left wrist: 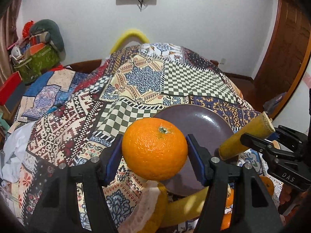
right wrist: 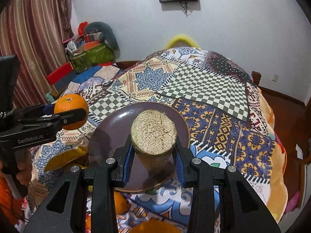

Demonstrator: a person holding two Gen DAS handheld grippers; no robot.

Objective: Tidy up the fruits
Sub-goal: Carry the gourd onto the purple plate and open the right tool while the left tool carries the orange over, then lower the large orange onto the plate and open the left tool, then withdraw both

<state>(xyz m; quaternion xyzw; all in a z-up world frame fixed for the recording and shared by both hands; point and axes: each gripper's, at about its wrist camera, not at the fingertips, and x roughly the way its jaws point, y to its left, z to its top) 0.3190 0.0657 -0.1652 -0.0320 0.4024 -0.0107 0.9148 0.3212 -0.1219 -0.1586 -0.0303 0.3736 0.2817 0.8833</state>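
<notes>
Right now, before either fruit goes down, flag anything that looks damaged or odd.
The yellow-skinned fruit piece clamped in the right tool is not whole: its cut end faces the camera, pale, grainy and cracked. The orange in the left tool looks intact. The purple plate beneath is empty and unbroken.

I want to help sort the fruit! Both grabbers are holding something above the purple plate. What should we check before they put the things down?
1. Orange clamped between the left gripper's pads: ok.
2. The yellow cut piece clamped in the right gripper: ok.
3. Purple plate bare, with room for both: ok.
4. Right gripper's piece above the plate: ok.
5. Orange above the plate: cannot tell; in the right wrist view it looks off to the plate's left side.
6. Loose fruit near the plate's front rim staying out of the way: cannot tell, the grippers hide much of it.
</notes>
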